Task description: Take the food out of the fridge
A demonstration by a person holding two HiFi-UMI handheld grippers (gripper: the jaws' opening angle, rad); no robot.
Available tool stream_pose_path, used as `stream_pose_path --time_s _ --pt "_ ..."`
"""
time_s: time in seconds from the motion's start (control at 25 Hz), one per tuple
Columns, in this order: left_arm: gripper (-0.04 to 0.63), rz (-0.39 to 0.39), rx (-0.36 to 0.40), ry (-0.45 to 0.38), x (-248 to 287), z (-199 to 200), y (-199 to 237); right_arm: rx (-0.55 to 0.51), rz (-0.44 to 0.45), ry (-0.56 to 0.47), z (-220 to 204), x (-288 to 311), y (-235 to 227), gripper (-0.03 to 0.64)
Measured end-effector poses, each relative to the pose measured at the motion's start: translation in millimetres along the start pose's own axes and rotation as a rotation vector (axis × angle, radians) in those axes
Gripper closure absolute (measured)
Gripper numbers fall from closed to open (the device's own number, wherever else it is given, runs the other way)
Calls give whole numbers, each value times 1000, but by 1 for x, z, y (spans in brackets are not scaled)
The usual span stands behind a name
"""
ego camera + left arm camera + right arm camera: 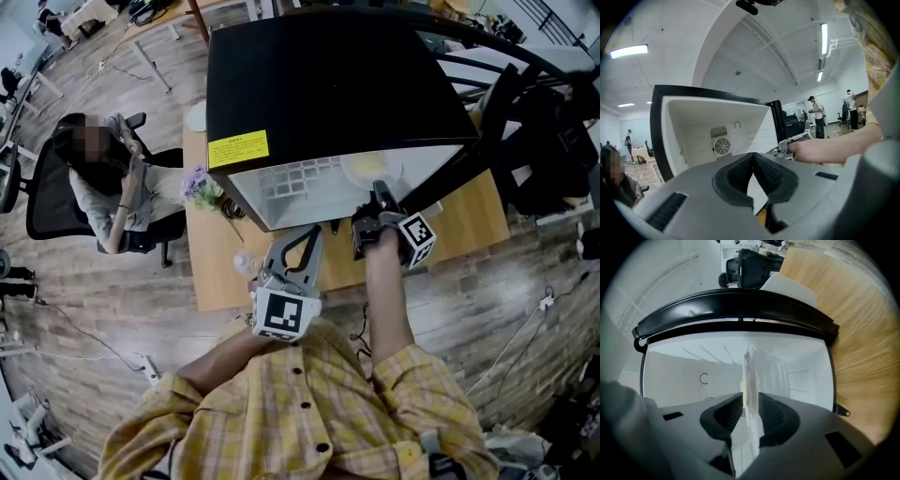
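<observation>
A black mini fridge (319, 84) stands open on a wooden table (469, 220), showing its white inside. A pale round plate of food (366, 169) lies on the fridge floor near the front. My right gripper (378, 197) reaches into the opening and is shut on the plate's rim. In the right gripper view the plate (749, 376) runs edge-on between the pads of my right gripper (750, 397). My left gripper (309, 234) hangs in front of the fridge, its jaws shut with nothing between them (753, 157). The left gripper view shows the fridge's back wall and fan (723, 145).
The fridge door (487, 112) stands open at the right. A person (103, 178) sits in an office chair left of the table. A small bunch of flowers (202, 187) lies on the table's left part. Cables run over the wooden floor.
</observation>
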State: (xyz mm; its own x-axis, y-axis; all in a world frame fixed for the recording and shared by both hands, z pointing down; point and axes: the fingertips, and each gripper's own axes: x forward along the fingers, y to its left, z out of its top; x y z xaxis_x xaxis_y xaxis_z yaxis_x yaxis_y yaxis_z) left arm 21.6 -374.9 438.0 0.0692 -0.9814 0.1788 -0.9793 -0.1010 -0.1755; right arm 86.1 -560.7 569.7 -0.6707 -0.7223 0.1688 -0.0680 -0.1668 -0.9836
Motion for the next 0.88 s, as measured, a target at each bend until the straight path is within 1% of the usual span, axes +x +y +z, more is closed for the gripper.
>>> stream_pose_path --time_s 0.12,0.2,0.4,0.56,0.88 --pt "588 22 7 13 -6 -6 7 4 -7 -13 3 5 0 536" --pt "588 32 3 21 -10 -8 10 -19 -20 -19 5 4 0 588" --pt "588 36 -4 15 -15 -7 14 -40 -40 -29 4 0 2 597" --pt "588 21 -1 8 -17 -8 14 -40 -9 -40 1 -10 9 600" --pt "588 -11 -8 -20 -30 -4 8 -25 37 -45 -19 -38 28 600"
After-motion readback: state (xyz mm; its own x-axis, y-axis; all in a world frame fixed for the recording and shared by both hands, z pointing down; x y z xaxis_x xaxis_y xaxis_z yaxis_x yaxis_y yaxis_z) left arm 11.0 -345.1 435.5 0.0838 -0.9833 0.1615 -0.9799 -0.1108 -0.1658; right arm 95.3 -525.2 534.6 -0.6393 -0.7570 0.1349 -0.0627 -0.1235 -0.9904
